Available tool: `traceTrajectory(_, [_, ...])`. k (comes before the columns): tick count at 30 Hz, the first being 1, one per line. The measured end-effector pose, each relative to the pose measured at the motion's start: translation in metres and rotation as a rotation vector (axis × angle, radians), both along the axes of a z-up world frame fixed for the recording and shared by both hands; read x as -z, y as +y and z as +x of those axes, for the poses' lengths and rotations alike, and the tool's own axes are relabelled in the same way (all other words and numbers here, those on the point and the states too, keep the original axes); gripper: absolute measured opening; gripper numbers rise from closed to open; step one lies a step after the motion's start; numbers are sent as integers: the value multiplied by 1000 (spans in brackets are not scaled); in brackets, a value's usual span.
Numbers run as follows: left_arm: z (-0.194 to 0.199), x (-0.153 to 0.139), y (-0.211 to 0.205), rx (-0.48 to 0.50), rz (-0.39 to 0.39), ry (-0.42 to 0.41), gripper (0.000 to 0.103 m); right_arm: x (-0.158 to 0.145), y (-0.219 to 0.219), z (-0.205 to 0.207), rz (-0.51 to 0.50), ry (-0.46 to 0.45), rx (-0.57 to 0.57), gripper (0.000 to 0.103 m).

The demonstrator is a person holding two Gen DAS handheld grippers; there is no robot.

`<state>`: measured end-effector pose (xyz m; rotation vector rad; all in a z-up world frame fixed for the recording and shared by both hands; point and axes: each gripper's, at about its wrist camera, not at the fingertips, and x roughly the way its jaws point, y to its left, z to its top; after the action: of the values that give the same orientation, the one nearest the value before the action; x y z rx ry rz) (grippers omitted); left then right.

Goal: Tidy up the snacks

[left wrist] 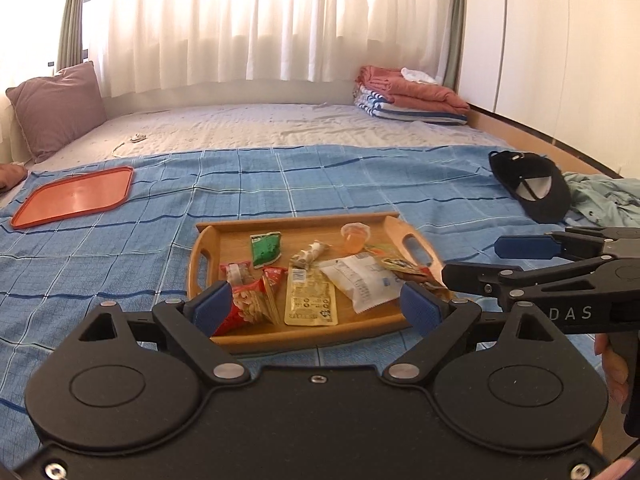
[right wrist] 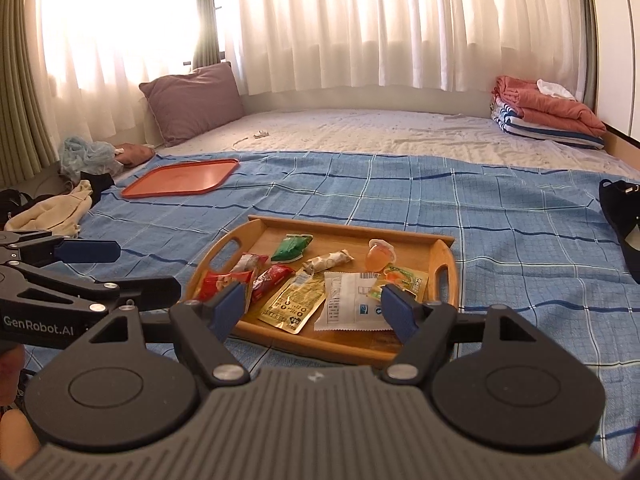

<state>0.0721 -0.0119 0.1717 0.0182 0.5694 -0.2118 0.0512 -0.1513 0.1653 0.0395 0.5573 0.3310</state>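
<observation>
A wooden tray (left wrist: 208,240) (right wrist: 446,258) with cut-out handles lies on the blue checked blanket. It holds several snack packets: a green one (left wrist: 265,247) (right wrist: 291,247), red ones (left wrist: 248,304) (right wrist: 272,276), a yellow pouch (left wrist: 310,300) (right wrist: 292,304), a white packet (left wrist: 360,280) (right wrist: 348,300) and an orange jelly cup (left wrist: 355,236) (right wrist: 380,256). My left gripper (left wrist: 316,304) hovers in front of the tray, open and empty. My right gripper (right wrist: 316,308) also hovers before it, open, nothing between its blue pads. Each gripper shows at the edge of the other's view.
An empty orange tray (left wrist: 76,196) (right wrist: 180,180) lies at the far left on the blanket. A black cap (left wrist: 532,188) and a crumpled garment (left wrist: 600,196) lie at the right. Folded blankets (left wrist: 408,96) and a pillow (left wrist: 60,108) sit at the back. Clothes (right wrist: 52,208) pile at the left.
</observation>
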Motion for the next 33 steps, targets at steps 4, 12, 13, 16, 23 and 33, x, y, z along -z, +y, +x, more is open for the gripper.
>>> traceTrajectory(4, [-15,-1,1,8,-18,17,91,-4,-1,-14,2,-14,3,83])
traceTrajectory(12, [-49,10,0,7,-18,11,91,-1,1,-43,-1,-36,10,84])
traceTrajectory(13, [-54,12,-1,7,-9,4,91,0,2,-46,2,-39,11,84])
traceTrajectory(16, [-65,21,-2,0,4,-11,92,5,3,-57,-10,-59,21,85])
traceTrajectory(23, [-77,51,1,-35,7,9,92,28,8,-74,-17,-68,40,85])
traceTrajectory(33, [-72,98,8,-107,25,44,92,75,15,-82,-49,-68,75,87])
